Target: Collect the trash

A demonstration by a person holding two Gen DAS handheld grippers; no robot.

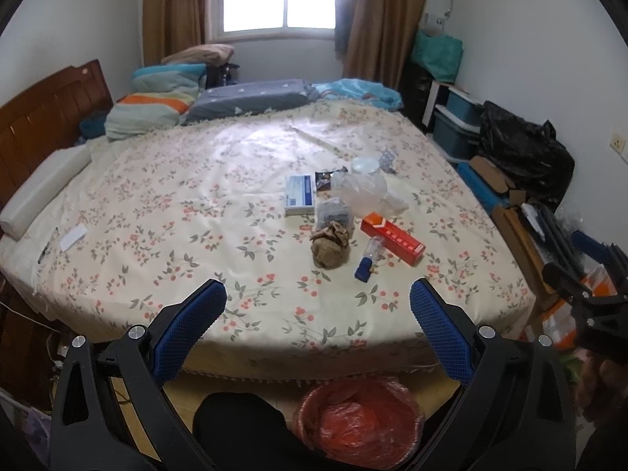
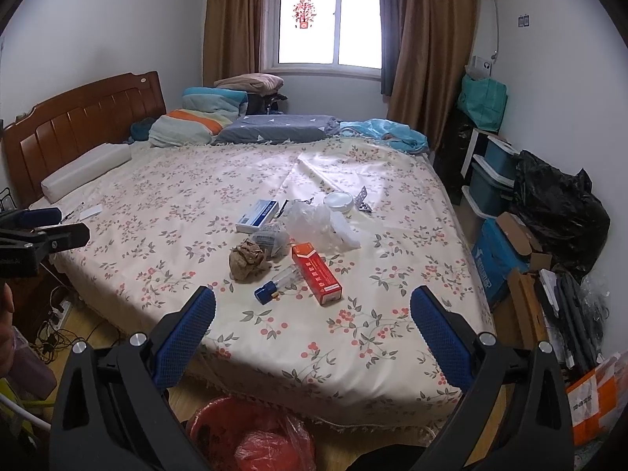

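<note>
Trash lies in a cluster on the floral bedspread [image 1: 196,180]: a crumpled brown paper ball [image 1: 329,245] [image 2: 248,260], a red carton [image 1: 392,238] [image 2: 317,273], a small clear bottle with a blue cap [image 1: 367,261] [image 2: 276,284], a blue-white box [image 1: 300,194] [image 2: 257,216], crumpled clear plastic [image 1: 365,192] [image 2: 318,223] and a white lid [image 1: 365,165] [image 2: 338,200]. A bin lined with a red bag [image 1: 359,418] [image 2: 251,435] stands on the floor at the bed's foot. My left gripper [image 1: 318,306] and right gripper [image 2: 313,314] are open and empty, held before the bed's near edge.
Pillows and folded bedding [image 1: 165,98] lie at the headboard end. A white slip of paper [image 1: 73,236] lies on the bed's left side. Boxes, a black bag [image 2: 557,204] and blue bins [image 2: 490,180] crowd the floor to the right. Cables [image 2: 59,314] lie on the left floor.
</note>
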